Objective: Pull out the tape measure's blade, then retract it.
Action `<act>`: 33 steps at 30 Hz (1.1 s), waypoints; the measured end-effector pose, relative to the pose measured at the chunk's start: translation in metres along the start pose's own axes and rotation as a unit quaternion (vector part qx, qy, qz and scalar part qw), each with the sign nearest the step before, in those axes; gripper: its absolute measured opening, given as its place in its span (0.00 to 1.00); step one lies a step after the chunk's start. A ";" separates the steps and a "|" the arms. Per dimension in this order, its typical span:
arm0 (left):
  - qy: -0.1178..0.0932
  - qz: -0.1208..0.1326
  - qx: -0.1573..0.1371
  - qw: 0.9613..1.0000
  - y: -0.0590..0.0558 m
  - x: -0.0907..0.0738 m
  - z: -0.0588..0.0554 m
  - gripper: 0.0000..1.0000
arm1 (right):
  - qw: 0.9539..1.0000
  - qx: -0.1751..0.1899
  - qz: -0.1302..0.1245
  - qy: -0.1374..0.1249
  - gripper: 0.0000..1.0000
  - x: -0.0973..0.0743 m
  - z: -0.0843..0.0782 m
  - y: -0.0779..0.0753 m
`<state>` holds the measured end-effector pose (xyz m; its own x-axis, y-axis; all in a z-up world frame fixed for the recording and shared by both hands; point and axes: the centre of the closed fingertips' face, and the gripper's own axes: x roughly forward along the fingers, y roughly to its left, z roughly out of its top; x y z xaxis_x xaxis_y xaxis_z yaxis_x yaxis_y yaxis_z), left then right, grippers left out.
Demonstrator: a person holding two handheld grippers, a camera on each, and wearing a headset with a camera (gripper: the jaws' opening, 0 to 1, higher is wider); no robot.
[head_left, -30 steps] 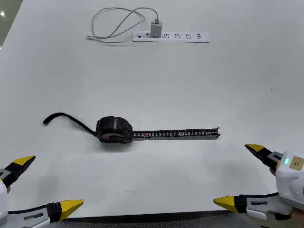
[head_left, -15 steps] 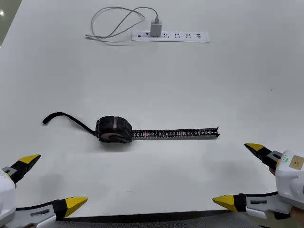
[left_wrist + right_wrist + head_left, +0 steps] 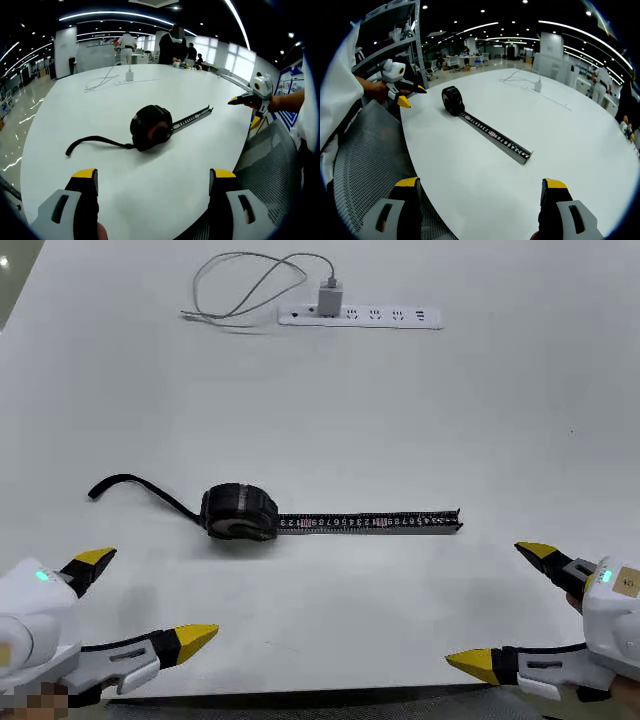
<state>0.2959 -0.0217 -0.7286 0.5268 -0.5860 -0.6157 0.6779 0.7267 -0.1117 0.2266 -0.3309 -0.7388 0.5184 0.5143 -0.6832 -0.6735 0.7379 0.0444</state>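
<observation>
A black tape measure [image 3: 240, 513] lies on the white table [image 3: 350, 420], its blade [image 3: 370, 522] pulled out to the right and lying flat, a black strap [image 3: 135, 490] trailing left. The case [image 3: 151, 127] and blade [image 3: 192, 117] sit ahead of my left gripper [image 3: 152, 181], which is open and empty. My left gripper [image 3: 150, 605] is at the near left edge, short of the case. My right gripper [image 3: 515, 610] is open at the near right, below the blade's hooked end [image 3: 458, 519]. The case [image 3: 453, 100] and blade [image 3: 495, 136] lie before the right gripper [image 3: 480, 192].
A white power strip [image 3: 360, 316] with a plugged-in charger [image 3: 330, 293] and looped white cable [image 3: 250, 285] lies at the table's far side. The table's near edge [image 3: 320, 695] runs just under both grippers. People stand in the background [image 3: 175, 45].
My left gripper has moved right and forward, towards the tape measure's case. The right gripper, tape measure and blade have stayed where they were.
</observation>
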 end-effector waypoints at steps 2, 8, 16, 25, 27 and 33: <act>-0.002 0.000 0.001 1.000 -0.001 0.005 0.004 0.90 | 1.000 0.000 0.000 0.000 0.99 0.000 0.000 -0.001; -0.005 -0.003 0.007 1.000 -0.004 0.017 0.015 0.90 | 1.000 -0.001 0.000 0.001 0.99 0.000 0.000 -0.002; -0.004 -0.005 0.009 1.000 -0.005 0.033 0.026 0.90 | 1.000 0.001 -0.004 0.002 0.99 -0.001 -0.001 -0.004; -0.007 -0.012 -0.009 1.000 -0.009 0.048 0.034 0.90 | 1.000 0.001 -0.006 0.003 0.99 -0.002 -0.001 -0.006; -0.007 -0.015 -0.013 1.000 -0.012 0.051 0.036 0.90 | 1.000 0.001 -0.006 0.004 0.99 -0.002 -0.001 -0.007; -0.012 -0.019 -0.032 0.999 -0.017 0.065 0.038 0.90 | 1.000 -0.001 -0.006 0.008 0.99 -0.001 -0.001 -0.008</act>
<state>0.3375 -0.0857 -0.7372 0.5145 -0.6207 -0.5916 0.6633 0.7253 -0.1842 0.2312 -0.3380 -0.7392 0.5176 0.4982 -0.6956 -0.6681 0.7432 0.0351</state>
